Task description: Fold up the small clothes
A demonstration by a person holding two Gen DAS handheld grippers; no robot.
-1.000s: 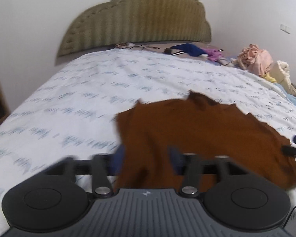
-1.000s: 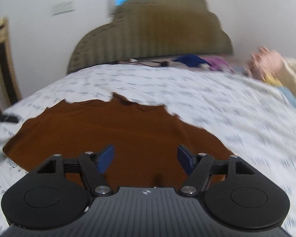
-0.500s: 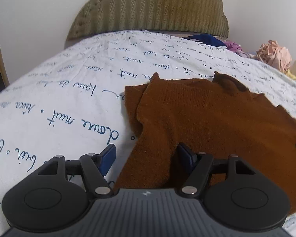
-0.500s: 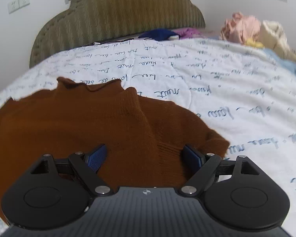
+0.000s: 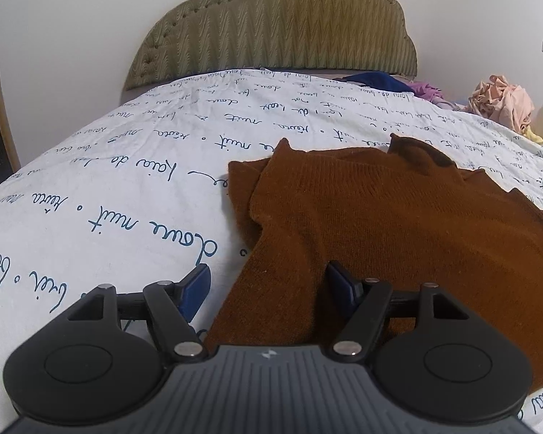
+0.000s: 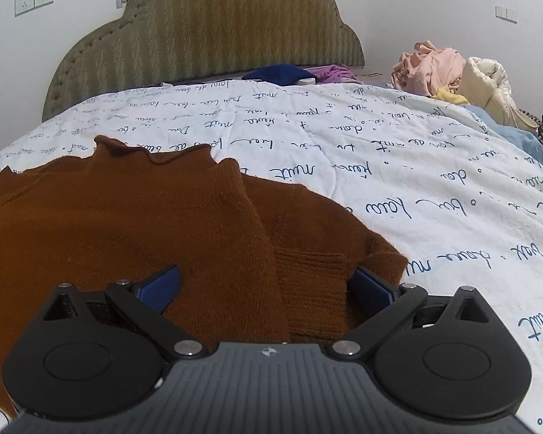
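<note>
A: Report jaw condition, both units.

B: Left gripper: jaws spread wide, nothing clamped. The blue pads are flat and rectangular. The left pad sits over the printed cover; the right pad sits over the knit. Right gripper: jaws also spread wide, nothing clamped, with both pads over the knit.

A: Locate the workpiece.

B: The brown sweater lies flat on the bed, directly ahead of both units. The material is a fuzzy fine knit, rust-brown. The right wrist view shows one sleeve folded inward across the body, ending in a ribbed cuff between the pads. The collar edge is wavy and points toward the headboard.

A: Supporting surface?

B: A white duvet cover, slightly wrinkled, printed with dark blue cursive script.

A: Surroundings?

B: A padded olive headboard with a scalloped outline and chevron quilting. At its base lies a navy garment. A crumpled pink cloth heap sits at the far right edge, well apart from the sweater.
</note>
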